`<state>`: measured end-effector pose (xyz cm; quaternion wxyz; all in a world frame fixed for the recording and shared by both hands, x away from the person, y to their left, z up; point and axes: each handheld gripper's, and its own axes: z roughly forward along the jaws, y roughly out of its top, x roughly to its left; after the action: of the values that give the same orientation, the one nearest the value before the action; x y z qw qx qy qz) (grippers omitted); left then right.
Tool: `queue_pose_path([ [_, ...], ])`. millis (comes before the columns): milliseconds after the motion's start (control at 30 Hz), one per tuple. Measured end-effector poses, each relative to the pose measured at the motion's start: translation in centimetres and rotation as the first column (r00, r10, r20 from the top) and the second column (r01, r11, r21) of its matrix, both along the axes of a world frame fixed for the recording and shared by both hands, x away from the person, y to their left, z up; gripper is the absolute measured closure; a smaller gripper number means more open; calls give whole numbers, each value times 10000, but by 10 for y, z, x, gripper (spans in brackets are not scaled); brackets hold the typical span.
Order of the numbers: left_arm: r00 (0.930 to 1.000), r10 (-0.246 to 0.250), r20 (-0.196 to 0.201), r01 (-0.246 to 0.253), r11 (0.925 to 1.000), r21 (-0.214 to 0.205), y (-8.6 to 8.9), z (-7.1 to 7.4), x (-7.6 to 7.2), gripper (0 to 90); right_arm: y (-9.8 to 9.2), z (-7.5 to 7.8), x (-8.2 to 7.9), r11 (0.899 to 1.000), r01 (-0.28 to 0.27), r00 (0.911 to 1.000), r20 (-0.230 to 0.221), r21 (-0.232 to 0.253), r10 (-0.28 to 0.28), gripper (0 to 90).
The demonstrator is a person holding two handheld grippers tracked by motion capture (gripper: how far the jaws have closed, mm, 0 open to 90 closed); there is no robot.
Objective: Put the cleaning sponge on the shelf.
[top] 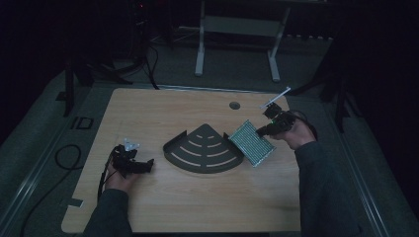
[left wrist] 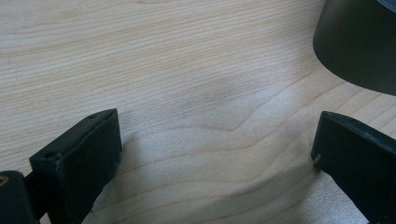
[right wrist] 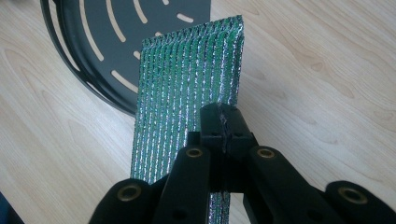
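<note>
A green glittery scouring pad (top: 251,143) hangs tilted just right of a dark fan-shaped slotted tray (top: 173,148) in the middle of the wooden table. My right gripper (top: 260,131) is shut on the pad's near edge. In the right gripper view the jaws (right wrist: 224,122) pinch the pad (right wrist: 187,79) edge-on, its far end above the tray's rim (right wrist: 55,42). My left gripper (top: 146,165) rests low on the table left of the tray, open. The left gripper view has its jaws (left wrist: 217,158) wide apart over bare wood, the tray's dark wall (left wrist: 359,42) at the upper right.
A round cable hole (top: 234,105) sits in the tabletop behind the tray. A white stand (top: 200,49) is on the floor beyond the table, and cables (top: 64,155) lie on the floor at the left. The room around is dark.
</note>
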<state>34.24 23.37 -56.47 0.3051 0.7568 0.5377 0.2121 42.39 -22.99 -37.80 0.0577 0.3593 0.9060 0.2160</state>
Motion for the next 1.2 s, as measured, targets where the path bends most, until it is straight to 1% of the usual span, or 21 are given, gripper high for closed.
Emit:
queue_pose_path([
  [833, 10000, -12, 8, 12, 10000, -11, 0, 0, 0, 20, 15, 6, 13, 9999, -18, 10000, -95, 104, 19, 896],
  [1200, 10000, -12, 5, 12, 10000, -10, 0, 0, 0, 20, 21, 6, 20, 10000, 13, 9997, -233, -2, -13, 895],
])
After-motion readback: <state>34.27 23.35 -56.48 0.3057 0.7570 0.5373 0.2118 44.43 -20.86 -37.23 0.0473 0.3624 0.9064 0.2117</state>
